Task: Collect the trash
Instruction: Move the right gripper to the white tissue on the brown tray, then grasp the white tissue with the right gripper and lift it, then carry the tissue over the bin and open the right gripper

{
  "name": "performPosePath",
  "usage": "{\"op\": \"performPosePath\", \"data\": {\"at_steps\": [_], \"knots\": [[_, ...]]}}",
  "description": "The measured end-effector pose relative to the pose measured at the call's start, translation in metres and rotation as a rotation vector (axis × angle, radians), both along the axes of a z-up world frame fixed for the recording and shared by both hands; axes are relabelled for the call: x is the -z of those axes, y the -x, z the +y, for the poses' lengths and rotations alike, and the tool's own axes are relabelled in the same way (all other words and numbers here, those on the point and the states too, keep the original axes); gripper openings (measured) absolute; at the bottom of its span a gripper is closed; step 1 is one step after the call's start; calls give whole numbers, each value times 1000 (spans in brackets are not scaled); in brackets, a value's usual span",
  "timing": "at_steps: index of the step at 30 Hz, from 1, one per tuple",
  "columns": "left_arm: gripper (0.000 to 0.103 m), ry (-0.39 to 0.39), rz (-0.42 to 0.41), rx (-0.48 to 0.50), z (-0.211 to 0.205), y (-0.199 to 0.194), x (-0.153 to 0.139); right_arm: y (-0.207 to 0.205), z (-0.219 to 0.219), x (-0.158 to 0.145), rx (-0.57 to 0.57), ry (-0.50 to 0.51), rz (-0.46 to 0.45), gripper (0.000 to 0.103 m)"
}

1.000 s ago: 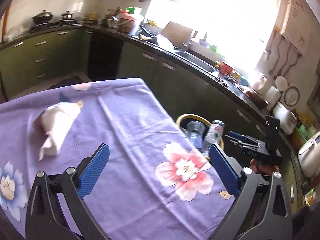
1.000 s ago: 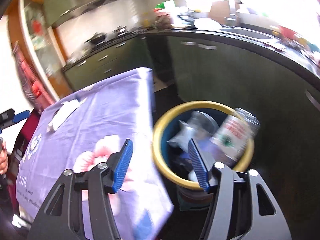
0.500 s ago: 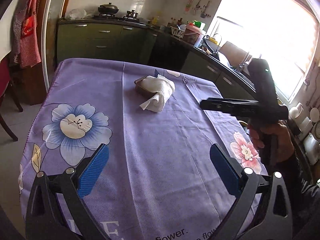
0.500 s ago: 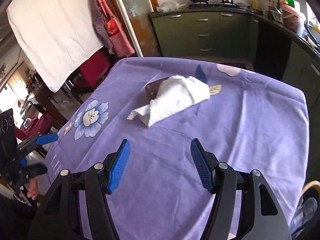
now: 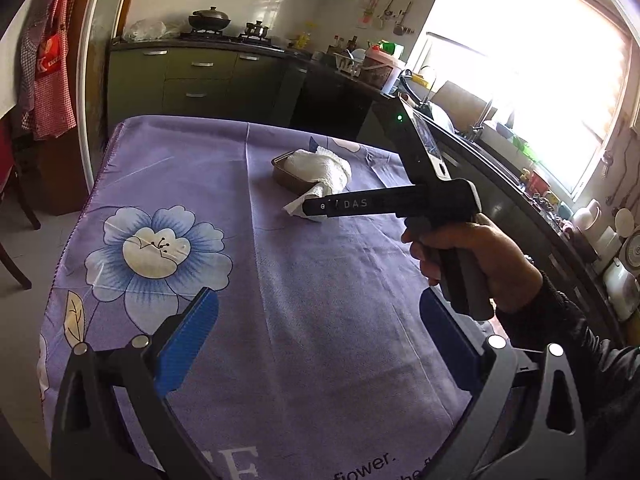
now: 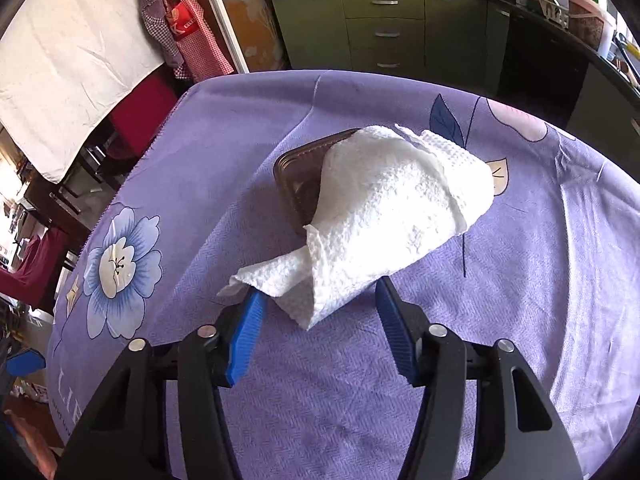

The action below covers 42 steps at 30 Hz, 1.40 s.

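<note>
Tabletop: purple floral cloth; towel over brown tray. Green cabinets behind. Right gripper closing around towel end; left gripper wide, empty.

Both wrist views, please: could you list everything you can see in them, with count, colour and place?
paper towel: one, white, crumpled, lying over the tray, its loose end between the right gripper's fingers
tray: one, dark brown, on the table, mostly under the paper towel
tablecloth: one, purple with flowers, covering the table
cabinets: a run, dark green, along the far wall
pot: one, black, on the stove
apron: one, red check, hanging at left
left gripper: one, black with blue pads, open over the cloth
right gripper: one, black with blue pads, closing around the towel's end
right hand: one, gripping the right gripper's handle
</note>
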<state>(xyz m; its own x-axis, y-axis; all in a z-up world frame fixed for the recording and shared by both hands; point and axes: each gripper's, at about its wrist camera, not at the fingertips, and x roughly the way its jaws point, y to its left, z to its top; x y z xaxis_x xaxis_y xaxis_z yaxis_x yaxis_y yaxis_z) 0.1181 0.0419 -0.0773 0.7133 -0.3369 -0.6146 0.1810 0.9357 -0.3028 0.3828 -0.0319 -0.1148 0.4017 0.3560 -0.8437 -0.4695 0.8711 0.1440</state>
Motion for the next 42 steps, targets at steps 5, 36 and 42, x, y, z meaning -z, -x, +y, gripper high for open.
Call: {"op": "performPosePath", "data": {"at_steps": [5,36,42], "knots": [[96,-78,18,-85,5,-2,4,-6,-1,0,27,8,-16,6],[96,-179,-32,-75,-40,48,-36,158,-198,-222,163,-153,-403,3],[96,-161,-28,-48,-50,42,-38,167,-305,-216,364,-46,-358,3]]}}
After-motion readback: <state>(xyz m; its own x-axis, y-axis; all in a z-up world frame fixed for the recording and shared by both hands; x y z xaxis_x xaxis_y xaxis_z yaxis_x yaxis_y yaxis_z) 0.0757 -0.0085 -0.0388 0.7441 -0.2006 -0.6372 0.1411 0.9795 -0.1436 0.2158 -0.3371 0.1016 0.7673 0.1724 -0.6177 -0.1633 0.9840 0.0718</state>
